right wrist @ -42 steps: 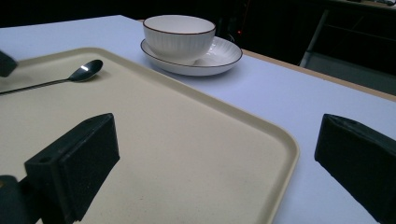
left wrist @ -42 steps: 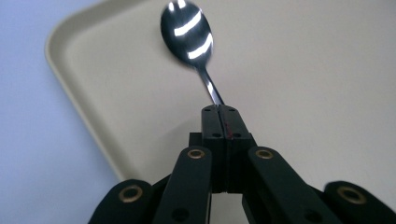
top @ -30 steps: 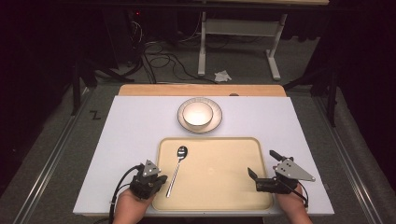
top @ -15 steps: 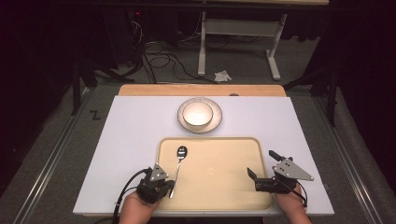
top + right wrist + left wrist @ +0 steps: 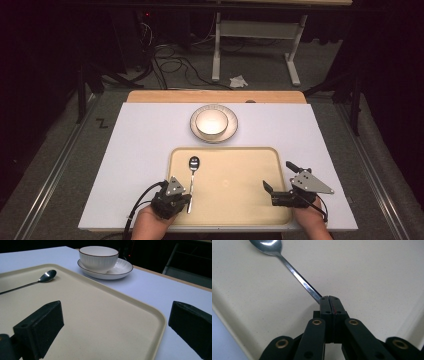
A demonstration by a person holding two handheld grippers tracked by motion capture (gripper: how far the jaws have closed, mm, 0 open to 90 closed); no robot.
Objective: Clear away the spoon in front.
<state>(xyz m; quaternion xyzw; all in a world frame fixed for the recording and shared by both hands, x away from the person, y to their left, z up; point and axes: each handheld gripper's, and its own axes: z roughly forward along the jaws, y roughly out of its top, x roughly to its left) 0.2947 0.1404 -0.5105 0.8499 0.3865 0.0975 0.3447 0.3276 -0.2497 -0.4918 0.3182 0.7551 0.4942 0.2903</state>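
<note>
Left gripper sits at the near left corner of the tray, its jaws pressed together on the handle end of the spoon; in the left gripper view the jaw tips meet with no gap and the handle runs out from between them toward the upper left, its very end hidden inside the clamp. That view cuts off most of the spoon's bowl at the top edge. From above, the spoon lies along the left part of the tray, bowl end away from the person, and whether it is lifted or resting on the tray surface is hard to make out. Right gripper hovers over the near right corner of the tray with its jaws spread wide and nothing between them; in the right gripper view the right jaw is cut off by the frame edge. Beyond the tray, on the white table, a bowl stands on a plate, apart from the tray. Both hands are cut off at the bottom of the high view.
</note>
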